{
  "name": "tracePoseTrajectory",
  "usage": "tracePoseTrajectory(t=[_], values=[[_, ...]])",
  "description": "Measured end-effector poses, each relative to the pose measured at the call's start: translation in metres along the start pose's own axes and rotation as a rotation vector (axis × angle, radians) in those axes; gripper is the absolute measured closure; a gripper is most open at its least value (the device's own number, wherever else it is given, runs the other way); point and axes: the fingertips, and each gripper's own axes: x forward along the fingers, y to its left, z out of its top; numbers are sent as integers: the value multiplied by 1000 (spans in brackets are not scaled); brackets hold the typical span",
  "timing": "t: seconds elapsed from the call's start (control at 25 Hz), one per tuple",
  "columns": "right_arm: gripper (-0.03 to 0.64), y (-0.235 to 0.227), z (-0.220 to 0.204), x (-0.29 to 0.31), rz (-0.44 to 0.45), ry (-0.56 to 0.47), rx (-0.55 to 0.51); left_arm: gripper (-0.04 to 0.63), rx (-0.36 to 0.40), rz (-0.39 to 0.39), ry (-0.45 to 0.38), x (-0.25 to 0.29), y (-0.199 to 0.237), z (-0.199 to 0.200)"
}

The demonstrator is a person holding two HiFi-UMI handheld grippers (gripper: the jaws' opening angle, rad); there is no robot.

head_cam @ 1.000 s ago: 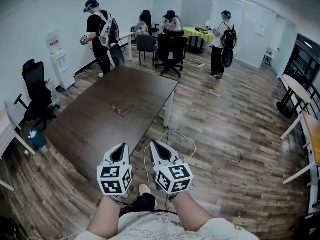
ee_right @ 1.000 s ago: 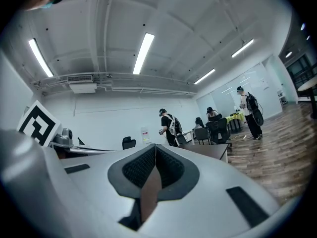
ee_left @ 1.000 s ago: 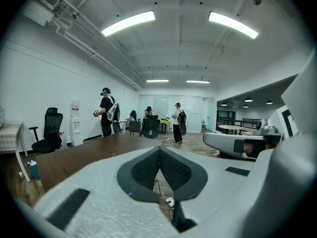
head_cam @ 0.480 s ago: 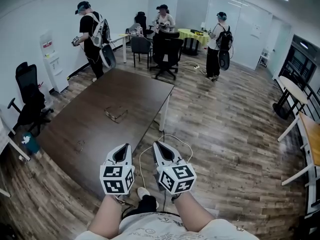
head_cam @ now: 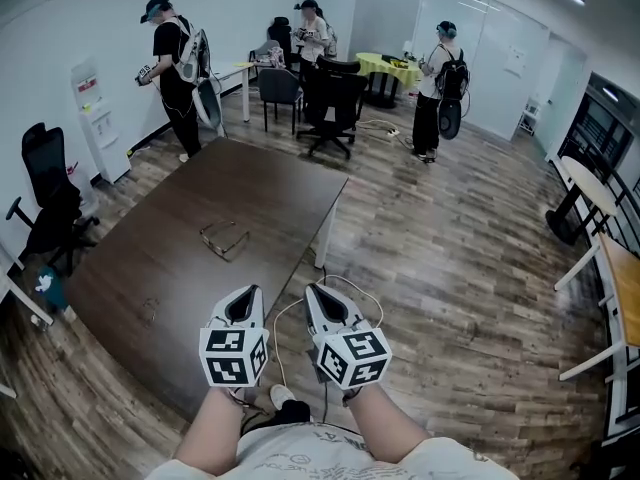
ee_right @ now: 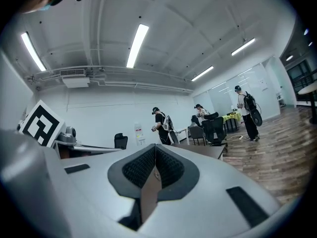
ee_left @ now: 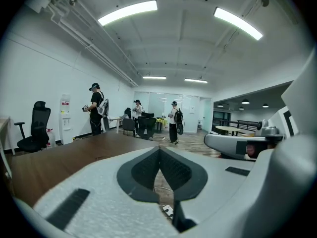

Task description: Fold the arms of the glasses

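Note:
A pair of glasses [head_cam: 224, 239] with its arms spread lies near the middle of the dark brown table [head_cam: 150, 258] in the head view. My left gripper [head_cam: 244, 295] and right gripper [head_cam: 313, 292] hang side by side off the table's near right corner, well short of the glasses. Both are shut with nothing between the jaws. In the left gripper view the left gripper [ee_left: 159, 148] has its jaws meeting at the tips, with the table [ee_left: 59, 157] ahead to the left. The right gripper [ee_right: 155, 148] in its own view is likewise shut and empty.
A white cable [head_cam: 345, 293] loops on the wood floor beside the table. Black office chairs [head_cam: 45, 203] stand at the left wall. Three people [head_cam: 170, 63] and more chairs [head_cam: 330, 93] are at the far end. White-legged tables [head_cam: 600, 258] line the right side.
The whole view has shifted toward the table; the glasses now sit lower and closer in the head view. Both grippers stay shut, side by side.

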Motion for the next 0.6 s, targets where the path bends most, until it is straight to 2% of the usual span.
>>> tracePoseTrajectory(t=[0.6], values=[[601,-49,26,144,28,2,-6,581,-36,43,-14,119,84,41]])
